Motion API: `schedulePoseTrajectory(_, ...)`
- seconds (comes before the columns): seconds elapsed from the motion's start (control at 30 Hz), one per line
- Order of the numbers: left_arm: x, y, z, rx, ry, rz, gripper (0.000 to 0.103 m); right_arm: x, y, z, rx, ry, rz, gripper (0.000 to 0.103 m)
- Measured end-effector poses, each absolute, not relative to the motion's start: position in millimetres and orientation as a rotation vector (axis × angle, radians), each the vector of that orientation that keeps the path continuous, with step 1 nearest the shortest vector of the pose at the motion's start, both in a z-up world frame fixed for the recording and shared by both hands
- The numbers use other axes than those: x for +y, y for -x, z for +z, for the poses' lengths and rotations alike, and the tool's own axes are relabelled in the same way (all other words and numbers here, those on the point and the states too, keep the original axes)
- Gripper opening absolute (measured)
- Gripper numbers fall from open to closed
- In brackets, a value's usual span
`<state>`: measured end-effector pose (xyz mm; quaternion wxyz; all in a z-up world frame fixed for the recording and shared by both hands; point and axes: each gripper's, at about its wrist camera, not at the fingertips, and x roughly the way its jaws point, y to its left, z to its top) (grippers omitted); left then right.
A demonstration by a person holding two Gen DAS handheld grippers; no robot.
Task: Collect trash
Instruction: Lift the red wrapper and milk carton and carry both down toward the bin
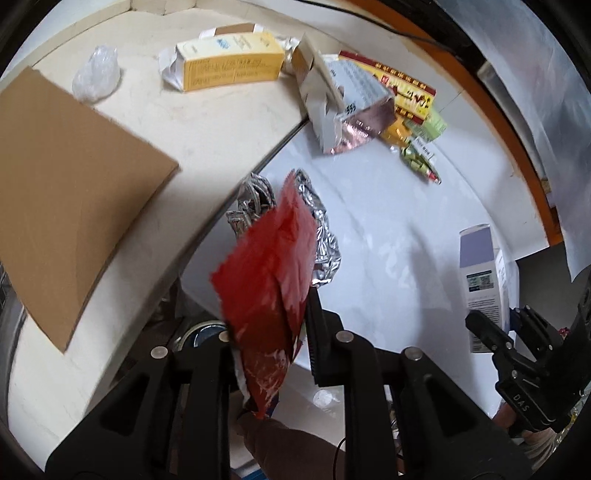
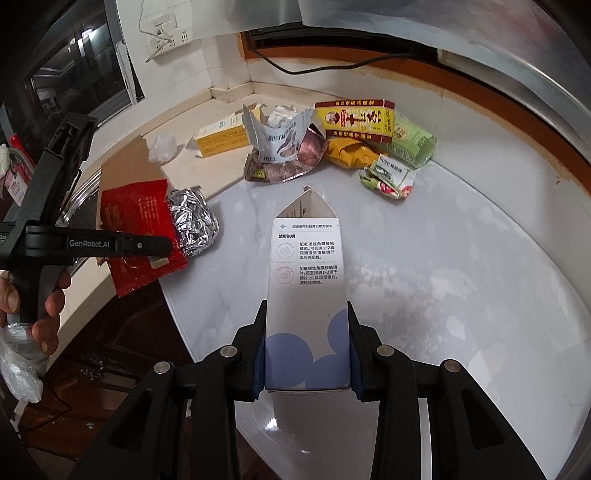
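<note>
My left gripper (image 1: pixel 273 314) is shut on a red foil wrapper (image 1: pixel 269 266) and holds it over the table's left edge; the wrapper's silver inside (image 1: pixel 321 229) shows behind it. In the right wrist view the left gripper (image 2: pixel 162 245) pinches the same red wrapper (image 2: pixel 136 221) with its crumpled foil (image 2: pixel 192 221). My right gripper (image 2: pixel 306 321) is shut on a white and lilac carton (image 2: pixel 306 280), held above the white table (image 2: pixel 443 277). The carton (image 1: pixel 484 284) and right gripper (image 1: pixel 476 325) also show at the right of the left wrist view.
More trash lies at the back: a yellow box (image 1: pixel 229 61), a clear plastic wad (image 1: pixel 96 72), a torn foil pouch (image 2: pixel 284 147), a red and yellow box (image 2: pixel 354 120), green packets (image 2: pixel 410 142). A cardboard sheet (image 1: pixel 74 192) lies on the counter. A wall socket (image 2: pixel 170 35) hangs behind.
</note>
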<state>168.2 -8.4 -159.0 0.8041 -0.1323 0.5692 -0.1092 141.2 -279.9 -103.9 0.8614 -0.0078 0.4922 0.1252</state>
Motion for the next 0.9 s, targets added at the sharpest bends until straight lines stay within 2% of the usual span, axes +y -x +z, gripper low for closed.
schedulePoseTrajectory(0.4,0.7,-138.9,-161.5,1.194,0.3,-0.237,0.015,-267.8,-116.6,-103.7,1.036,0.034,0.312,0.034)
schedulePoseTrajectory(0.53,-0.7,-126.2,-164.7,1.177,0.29,-0.26,0.006,-251.9,-107.7,-104.2,1.039,0.045,0.358,0.034)
schedulePoseTrajectory(0.9,16.0,-63.8,-180.8,1.137,0.292,-0.229,0.005,-168.9,-58.3,-117.9,1.035,0.147,0.526,0.034)
